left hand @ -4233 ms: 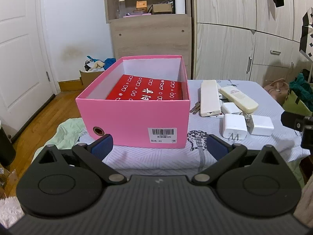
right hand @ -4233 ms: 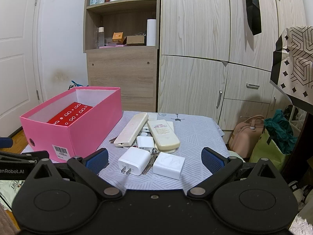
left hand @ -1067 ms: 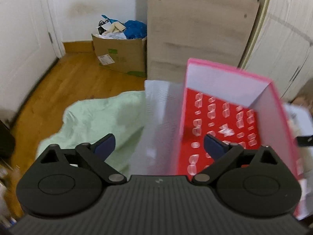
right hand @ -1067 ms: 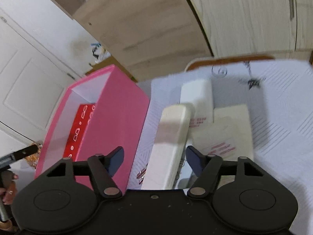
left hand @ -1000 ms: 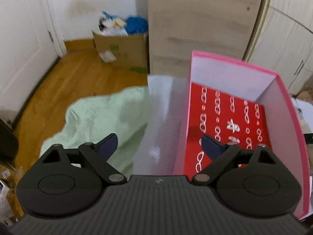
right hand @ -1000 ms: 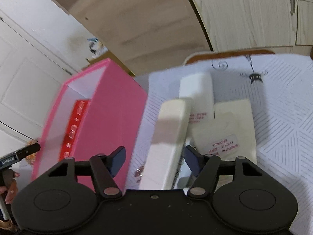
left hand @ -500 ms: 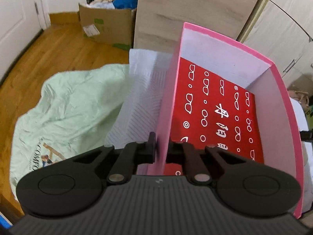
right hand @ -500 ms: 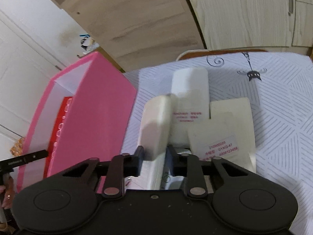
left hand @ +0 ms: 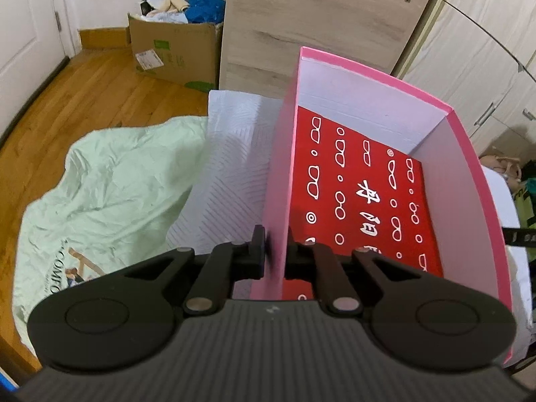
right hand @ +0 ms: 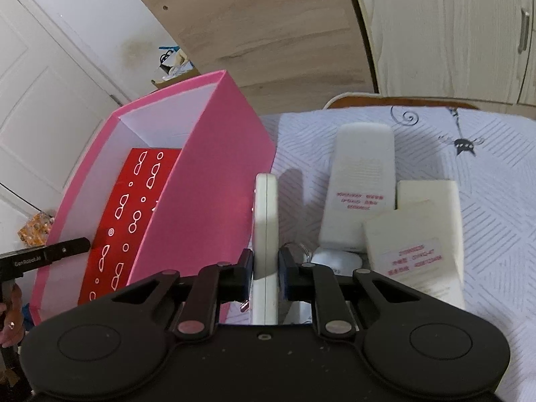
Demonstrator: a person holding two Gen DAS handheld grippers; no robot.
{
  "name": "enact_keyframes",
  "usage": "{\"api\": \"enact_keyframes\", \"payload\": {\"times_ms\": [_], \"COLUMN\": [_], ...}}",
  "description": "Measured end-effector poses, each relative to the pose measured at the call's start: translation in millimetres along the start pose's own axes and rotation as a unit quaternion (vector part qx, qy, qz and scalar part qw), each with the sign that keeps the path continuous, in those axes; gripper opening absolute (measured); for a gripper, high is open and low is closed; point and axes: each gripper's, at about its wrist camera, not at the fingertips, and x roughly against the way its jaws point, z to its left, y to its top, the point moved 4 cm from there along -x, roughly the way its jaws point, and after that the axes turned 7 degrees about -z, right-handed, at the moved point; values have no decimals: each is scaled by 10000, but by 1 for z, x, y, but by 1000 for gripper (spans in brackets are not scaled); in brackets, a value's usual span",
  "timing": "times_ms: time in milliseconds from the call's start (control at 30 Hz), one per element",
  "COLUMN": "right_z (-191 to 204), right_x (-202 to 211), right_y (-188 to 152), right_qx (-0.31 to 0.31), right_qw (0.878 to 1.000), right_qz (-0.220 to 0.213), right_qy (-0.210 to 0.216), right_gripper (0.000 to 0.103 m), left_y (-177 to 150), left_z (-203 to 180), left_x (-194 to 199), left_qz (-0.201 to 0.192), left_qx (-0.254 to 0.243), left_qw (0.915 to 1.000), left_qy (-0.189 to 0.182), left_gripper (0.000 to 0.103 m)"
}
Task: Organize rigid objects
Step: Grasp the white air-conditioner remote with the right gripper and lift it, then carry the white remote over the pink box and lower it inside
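Observation:
A pink box (left hand: pixel 465 207) (right hand: pixel 214 174) with white inner walls stands on the table, a red patterned packet (left hand: pixel 361 184) (right hand: pixel 130 207) flat inside it. My left gripper (left hand: pixel 274 251) is shut on the box's left wall, one finger outside and one inside. My right gripper (right hand: pixel 266 274) is shut on a long white remote (right hand: pixel 265 221), turned on its edge and lifted just right of the box. Two more white remotes (right hand: pixel 363 184) and a white block (right hand: pixel 432 197) lie on the cloth to the right.
A pale patterned tablecloth (right hand: pixel 485 167) covers the table. A green cloth (left hand: pixel 110 194) hangs off its left side over wooden floor. A cardboard box (left hand: pixel 174 53) and a wooden cabinet (left hand: pixel 318 23) stand behind. A hand (right hand: pixel 8 315) holds the left gripper's handle.
Both grippers closed: the left on the pink box's wall, the right on the long white remote, which has since turned onto its edge and lifted.

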Motion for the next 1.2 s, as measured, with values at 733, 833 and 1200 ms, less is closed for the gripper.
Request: {"api": "enact_keyframes", "payload": {"times_ms": [733,833,1200], "right_z": [43,64,153], "right_x": [72,94,22], "right_y": [17,24,11], "right_qx": [1053,994,1380], "right_qw": [9779,9714,9833], "right_qz": [-1751,-2152,-1013], "right_qy": [-438,-110,615], "right_gripper": [19,19,19], "left_y": [-3,0,-3], "left_z": [-8,-8,-17], "left_x": [7,9,9], "left_qz": [-33,21,120], "left_qx": [119,195,370], "left_qw": [9998,9997,9991], "left_qy": [145,140,-148], "left_gripper": [7,7,10]}}
